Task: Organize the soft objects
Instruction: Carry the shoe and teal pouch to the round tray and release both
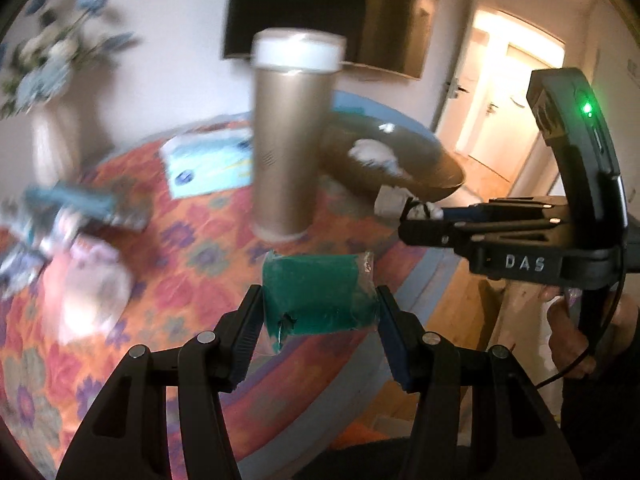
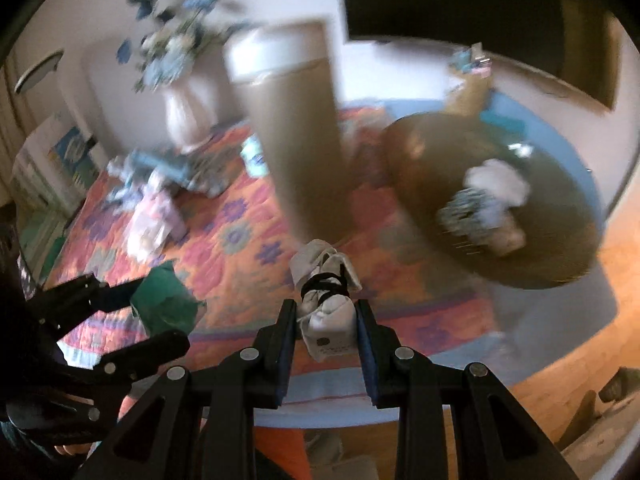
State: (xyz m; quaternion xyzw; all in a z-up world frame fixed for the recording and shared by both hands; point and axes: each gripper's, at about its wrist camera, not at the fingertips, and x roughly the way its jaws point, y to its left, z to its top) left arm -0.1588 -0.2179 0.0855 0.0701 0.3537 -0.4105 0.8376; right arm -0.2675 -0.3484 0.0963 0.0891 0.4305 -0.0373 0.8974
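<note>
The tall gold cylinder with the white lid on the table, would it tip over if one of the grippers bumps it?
Probably yes. The gold cylinder stands upright, tall over a narrow base, and rests on a soft quilted cloth, so a knock near its white lid would likely topple it. Its smooth round side suggests it would then roll.

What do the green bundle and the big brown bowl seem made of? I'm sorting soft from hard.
Green bundle: looks like soft cloth or felt, matte, creased and dented where the jaws pinch it; clear wrap seems to cover one end. Brown bowl: hard, glossy, likely glazed ceramic or plastic, given the sharp window glint and rigid rim.
</note>
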